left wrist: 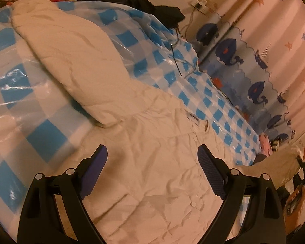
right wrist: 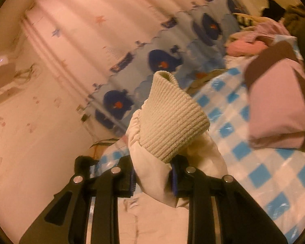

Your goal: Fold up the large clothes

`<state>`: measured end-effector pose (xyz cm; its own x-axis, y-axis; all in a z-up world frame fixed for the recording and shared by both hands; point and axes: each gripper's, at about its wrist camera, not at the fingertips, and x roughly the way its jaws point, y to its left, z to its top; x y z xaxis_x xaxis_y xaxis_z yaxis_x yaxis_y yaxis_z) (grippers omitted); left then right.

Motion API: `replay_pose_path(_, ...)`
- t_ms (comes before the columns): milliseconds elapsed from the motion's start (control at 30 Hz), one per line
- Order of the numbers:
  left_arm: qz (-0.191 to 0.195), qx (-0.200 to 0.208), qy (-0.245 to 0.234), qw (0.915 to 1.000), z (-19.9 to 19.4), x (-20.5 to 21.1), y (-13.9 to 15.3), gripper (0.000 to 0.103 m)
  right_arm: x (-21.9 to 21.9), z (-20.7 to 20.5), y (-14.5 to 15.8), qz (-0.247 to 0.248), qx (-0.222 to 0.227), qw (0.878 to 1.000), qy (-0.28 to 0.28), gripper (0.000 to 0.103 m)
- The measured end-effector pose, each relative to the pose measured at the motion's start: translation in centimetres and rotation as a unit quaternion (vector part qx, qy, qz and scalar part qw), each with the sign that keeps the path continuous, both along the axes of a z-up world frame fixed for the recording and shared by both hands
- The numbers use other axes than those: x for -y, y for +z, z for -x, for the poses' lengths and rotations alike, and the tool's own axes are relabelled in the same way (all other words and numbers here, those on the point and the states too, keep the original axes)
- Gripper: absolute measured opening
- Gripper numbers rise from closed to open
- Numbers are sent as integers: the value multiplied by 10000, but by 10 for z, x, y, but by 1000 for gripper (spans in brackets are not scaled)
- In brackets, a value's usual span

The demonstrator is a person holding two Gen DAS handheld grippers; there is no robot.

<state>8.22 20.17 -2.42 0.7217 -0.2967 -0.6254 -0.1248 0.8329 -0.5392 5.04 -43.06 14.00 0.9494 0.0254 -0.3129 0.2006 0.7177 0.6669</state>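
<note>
A cream padded jacket (left wrist: 148, 142) lies spread on the blue-and-white checked plastic sheet (left wrist: 40, 138), one sleeve (left wrist: 71, 52) stretched away to the upper left. My left gripper (left wrist: 152, 162) is open and empty, just above the jacket's front with its snap buttons. My right gripper (right wrist: 152, 174) is shut on the jacket's other sleeve (right wrist: 154, 172) just behind its ribbed knit cuff (right wrist: 170, 120), and holds it lifted above the checked sheet (right wrist: 274, 174).
A curtain with whales (left wrist: 254, 77) hangs along the far side. Dark clothes (left wrist: 136, 2) lie at the sheet's far end. A pink-and-brown folded garment (right wrist: 278, 105) and more pink clothes (right wrist: 250, 44) lie at the right in the right wrist view.
</note>
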Motion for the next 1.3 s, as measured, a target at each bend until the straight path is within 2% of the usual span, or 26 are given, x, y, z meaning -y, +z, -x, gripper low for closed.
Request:
replay_pose_path(133,-46,-56,74,9999,1,-16,3,87,-53,-33,22,149,70,9992,355,27)
replay_pose_path(267,101,-108,167,9998,3,-35,2,87,-110,-65,35,364,94,9965,747,27)
replay_pose_path(400,205,-99,273,9994,7,-51,4,87,-165,-94,35,528,29,9927,1087,27)
replay_pose_path(500,275,-103,323,9990,10,-62,5,87,-196,-112,23,548,-47,9901,1293,27)
replay_pose_path(667,386,-121,411,9983,13,-78,4,87,-249,-139,-6,664,-279,9851,1561,27)
replay_pose_path(800,529,-173,474,9973,14,-88,2,88,-287,-155,-37,1016,-598,9782,1711,27)
replay_pose_path(967,617,-209,477,9967,15,-93,0,88,-337,-176,-94,1665,-1221,9597,1908,27)
replay_pose_path(1200,615,-258,389,9970,14,-92,-2,88,-380,-196,-155,2084,-1820,9387,2057,29)
replay_pose_path(1300,626,-280,381,9969,14,-93,-3,88,-395,-206,-175,2127,-2084,9281,2236,38)
